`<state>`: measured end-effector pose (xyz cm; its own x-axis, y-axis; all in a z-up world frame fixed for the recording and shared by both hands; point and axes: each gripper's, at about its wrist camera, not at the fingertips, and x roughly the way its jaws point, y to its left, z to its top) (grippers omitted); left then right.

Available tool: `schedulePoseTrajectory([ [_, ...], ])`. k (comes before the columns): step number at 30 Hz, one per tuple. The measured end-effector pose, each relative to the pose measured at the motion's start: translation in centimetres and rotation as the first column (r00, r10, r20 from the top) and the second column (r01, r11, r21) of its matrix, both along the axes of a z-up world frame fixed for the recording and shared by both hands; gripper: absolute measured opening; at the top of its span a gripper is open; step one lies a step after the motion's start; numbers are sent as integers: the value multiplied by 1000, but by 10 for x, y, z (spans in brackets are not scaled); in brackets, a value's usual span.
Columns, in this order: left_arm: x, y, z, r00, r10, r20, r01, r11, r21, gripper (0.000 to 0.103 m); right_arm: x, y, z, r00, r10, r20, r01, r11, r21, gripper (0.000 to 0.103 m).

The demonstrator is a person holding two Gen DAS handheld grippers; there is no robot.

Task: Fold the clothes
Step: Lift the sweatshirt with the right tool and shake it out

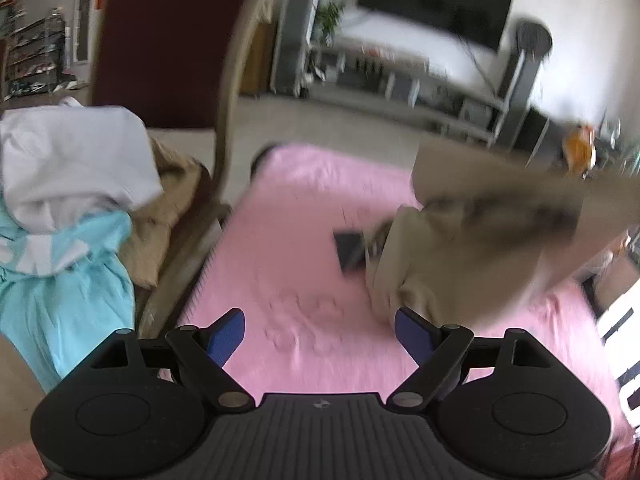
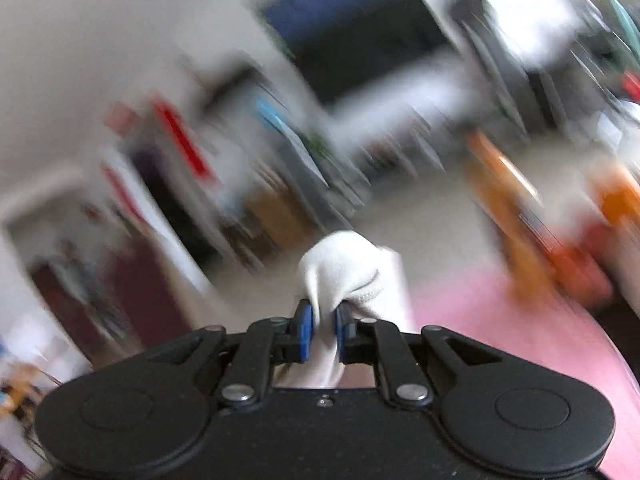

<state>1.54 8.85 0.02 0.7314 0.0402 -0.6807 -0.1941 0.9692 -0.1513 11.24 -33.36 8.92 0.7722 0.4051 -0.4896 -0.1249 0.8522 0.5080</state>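
In the left wrist view my left gripper (image 1: 319,334) is open and empty, low over a pink cloth-covered table (image 1: 304,248). A tan garment (image 1: 472,240) hangs blurred over the table's right side, its lower end resting on the pink cloth. A dark object that looks like the other gripper (image 1: 352,252) shows at the garment's left edge. In the right wrist view my right gripper (image 2: 323,330) is shut on a bunch of pale fabric (image 2: 344,270), held up above the pink table (image 2: 520,340). That view is heavily blurred.
A chair (image 1: 224,128) at the table's left holds a pile of clothes: white (image 1: 76,168), light blue (image 1: 60,292) and tan (image 1: 168,208) pieces. A TV (image 1: 436,0) and low cabinet stand across the room. Orange objects (image 2: 516,208) sit beyond the table's right side.
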Motion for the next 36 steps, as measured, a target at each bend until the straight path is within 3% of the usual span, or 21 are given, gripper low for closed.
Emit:
schedulePoseTrajectory([
  [2,7,-14,-7,998,-34,-46,34,999,7,81,5,-29,-60,979,-91,-181,81,995,-62,22],
  [4,15,-29,-10,995,-65,-75,67,998,23,82,0,-55,-96,946,-177,-273,158,983,-92,22],
  [6,21,-45,-10,993,-87,-85,92,994,56,82,-5,-66,-109,931,-217,-293,206,976,-67,27],
  [8,29,-56,-11,990,-105,-91,112,990,81,82,-8,-70,-113,929,-229,-292,229,973,-34,39],
  [13,54,-75,-16,985,-116,-124,129,987,99,82,11,-24,-103,964,-89,-250,90,996,-8,43],
  [17,73,-71,-14,986,-106,-129,121,986,115,82,34,21,-102,966,65,-250,-61,998,25,43],
  [23,109,-42,-15,992,-59,-112,72,990,124,83,88,104,-102,951,211,-227,-238,966,-100,50],
  [28,127,-15,-45,984,-14,-180,23,998,50,82,135,169,-123,935,252,-250,-317,911,-264,51],
  [30,129,-11,-49,980,-11,-201,18,999,33,82,148,194,-133,933,248,-260,-331,874,-355,56],
  [31,129,-10,-49,979,-10,-205,16,1000,26,82,153,207,-138,936,239,-260,-331,850,-409,62],
  [33,131,-8,-50,977,-9,-213,12,1000,13,82,158,229,-148,949,205,-240,-304,792,-529,64],
  [36,130,-6,-50,976,-12,-219,12,1000,-3,82,155,248,-159,965,175,-197,-263,682,-682,53],
])
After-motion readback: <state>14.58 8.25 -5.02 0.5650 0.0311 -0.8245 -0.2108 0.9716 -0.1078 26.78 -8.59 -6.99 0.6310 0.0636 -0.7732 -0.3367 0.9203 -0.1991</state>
